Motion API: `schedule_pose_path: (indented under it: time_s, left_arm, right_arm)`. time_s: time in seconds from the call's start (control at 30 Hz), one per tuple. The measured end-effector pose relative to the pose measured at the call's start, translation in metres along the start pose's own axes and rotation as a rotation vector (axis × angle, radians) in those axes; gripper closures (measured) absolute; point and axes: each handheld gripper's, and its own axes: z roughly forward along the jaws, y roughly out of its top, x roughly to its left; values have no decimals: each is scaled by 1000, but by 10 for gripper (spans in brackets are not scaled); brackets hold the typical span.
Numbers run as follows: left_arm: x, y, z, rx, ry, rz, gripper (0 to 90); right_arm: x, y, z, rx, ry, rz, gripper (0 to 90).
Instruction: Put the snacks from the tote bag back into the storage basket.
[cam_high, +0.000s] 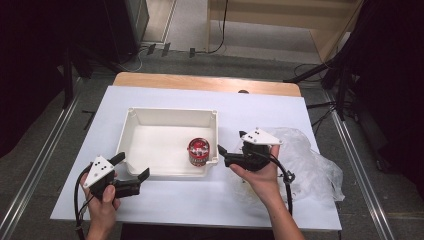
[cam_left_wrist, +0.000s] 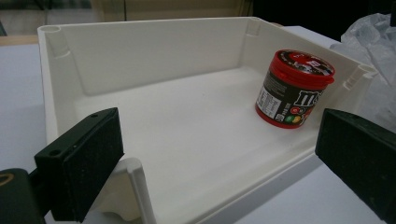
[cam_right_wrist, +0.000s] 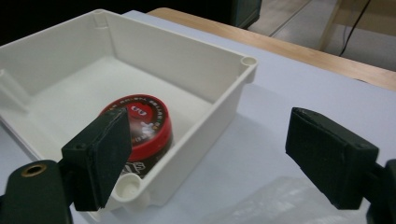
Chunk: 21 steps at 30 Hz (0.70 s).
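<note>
A small jar with a red lid (cam_high: 200, 151) stands upright in the near right corner of a white tray (cam_high: 170, 111). My left gripper (cam_high: 132, 166) is held at the tray's near left corner, open, with nothing between its jaws. In the left gripper view that gripper (cam_left_wrist: 219, 158) looks into the tray (cam_left_wrist: 140, 28) toward the jar (cam_left_wrist: 294, 88). My right gripper (cam_high: 231, 142) hovers just outside the tray's right wall, open and empty. In the right gripper view the right gripper (cam_right_wrist: 215, 156) straddles the tray's corner (cam_right_wrist: 187, 42), and the jar (cam_right_wrist: 144, 121) is partly hidden behind one jaw.
A crumpled clear plastic bag (cam_high: 310, 160) lies on the white tabletop (cam_high: 260, 110) to the right, under and behind the right hand. A wooden table edge (cam_high: 200, 82) runs along the far side. Cables trail from both grippers toward the near edge.
</note>
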Motion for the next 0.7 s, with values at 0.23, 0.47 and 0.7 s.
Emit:
schedule_pose_path:
  time_s: [0.23,0.47,0.7]
  left_arm:
    - [-1,0,0,0,1,3,10]
    - [-1,0,0,0,-1,4,10]
    - [-1,-1,1,-1,1,4,10]
  right_arm:
    - [-16,-9,-16,-10,-42,19,145]
    - [-30,-18,-30,-17,-77,42,145]
    - [-44,-30,-45,-19,-106,65,145]
